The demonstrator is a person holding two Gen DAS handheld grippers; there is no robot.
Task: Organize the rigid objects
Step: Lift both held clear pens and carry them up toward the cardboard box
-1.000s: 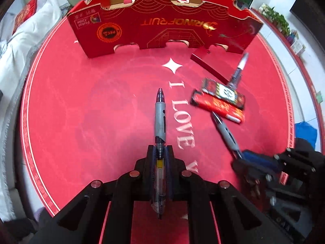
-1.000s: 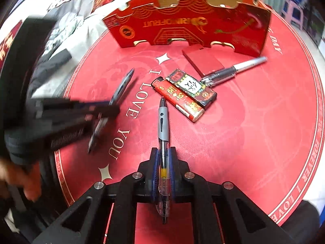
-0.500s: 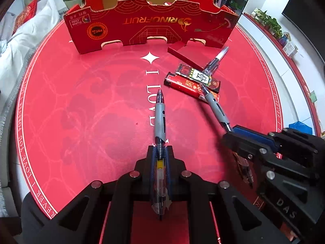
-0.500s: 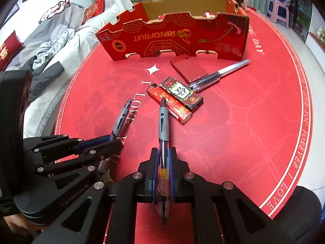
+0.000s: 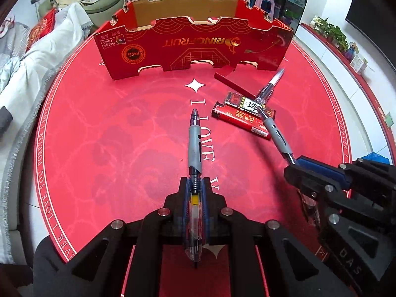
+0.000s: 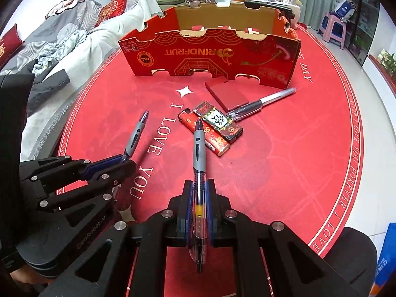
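Red felt-like mat covers the round tabletop (image 5: 99, 148), printed with white lettering. Since a second ago both views have pulled back and up: the cardboard box (image 5: 193, 47) now sits smaller, in the upper middle of each frame, and its open top with tan inner wall shows. My read: both pens are lifted clear and the carry toward the box is under way.

Left tool (image 5: 194, 188) is clamped on a pen (image 5: 194, 146), grey rubbery grip forward, clear barrel between the pads. Right tool (image 6: 198, 193) is clamped on a second pen (image 6: 198, 148) of the same make, tip pointing at the lighters.

Not yet collected, right of centre in the left view: a red lighter (image 5: 241, 120), glossy and flat-sided; a dark patterned lighter (image 5: 248, 104) touching it; a clear capped pen (image 5: 268, 89) lying at a slant; a flat matte red case (image 5: 235, 80) near the box's scalloped lower edge.
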